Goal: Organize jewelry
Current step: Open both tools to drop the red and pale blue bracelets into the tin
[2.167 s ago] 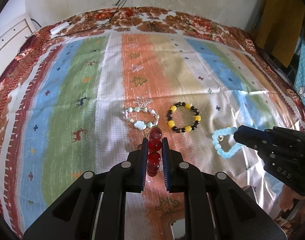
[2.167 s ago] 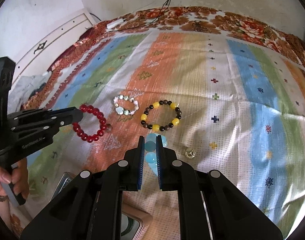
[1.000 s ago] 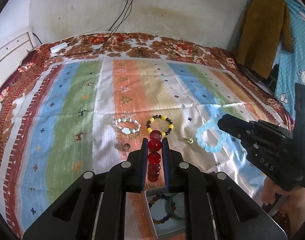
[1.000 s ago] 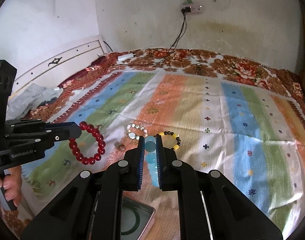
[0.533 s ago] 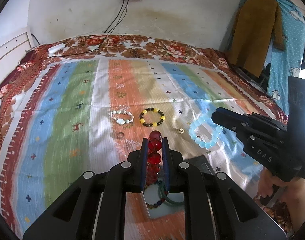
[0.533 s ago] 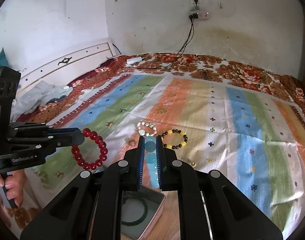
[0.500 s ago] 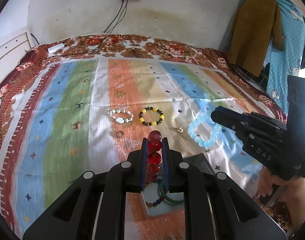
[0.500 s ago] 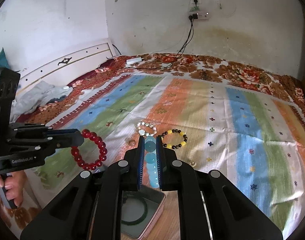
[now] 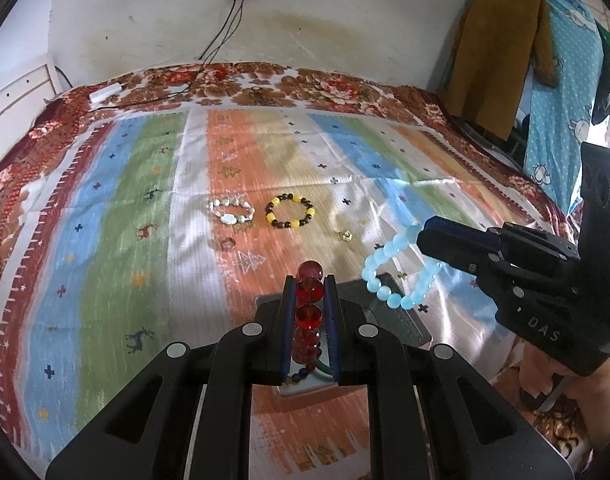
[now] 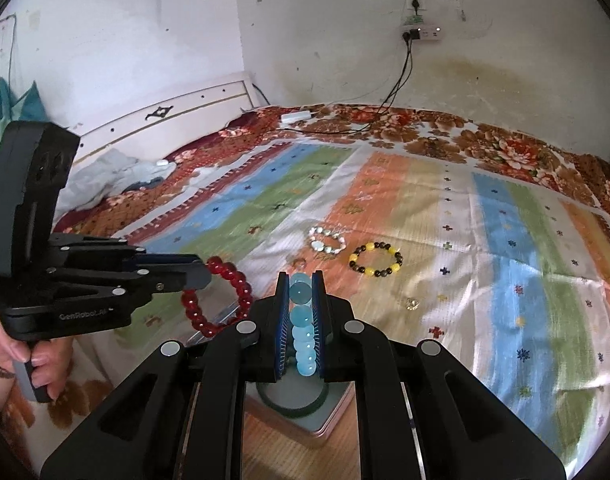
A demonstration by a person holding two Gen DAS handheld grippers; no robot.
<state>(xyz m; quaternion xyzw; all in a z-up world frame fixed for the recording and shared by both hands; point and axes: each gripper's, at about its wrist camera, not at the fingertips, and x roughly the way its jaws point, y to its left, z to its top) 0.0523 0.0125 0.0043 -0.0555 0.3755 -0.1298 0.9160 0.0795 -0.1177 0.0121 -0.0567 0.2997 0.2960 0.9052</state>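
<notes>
Above the near edge of the bed [image 9: 117, 208], both claws hang in the air, each clamped on a bracelet.

- Left claw [image 9: 309, 292]: jaws closed on a red bead bracelet [image 9: 309, 314]; the loop dangles below the tips, seen side-on from the right wrist view [image 10: 217, 300].
- Right claw [image 10: 301, 296]: jaws closed on a pale blue bead bracelet [image 10: 303, 332]; from the left wrist view the loop [image 9: 401, 268] hangs off the tips, clear of the bedspread.
- Open tin box [image 10: 329, 412] sits on the bed near its near edge, directly under both claws. A dark green bangle [image 10: 293, 404] lies inside; a string of small mixed beads [image 9: 301, 374] lies beside it.
- Mid-bed, on the orange stripe: white stone bracelet [image 9: 231, 214] and yellow-and-dark bead bracelet [image 9: 290, 212], side by side, not touching.
- 1 small brownish ring [image 9: 227, 244] lies nearer than the white bracelet; 1 small gold trinket [image 9: 346, 235] lies toward the right edge, apart from the rest.
- Person's hands grip both tool handles at the frame edges.
</notes>
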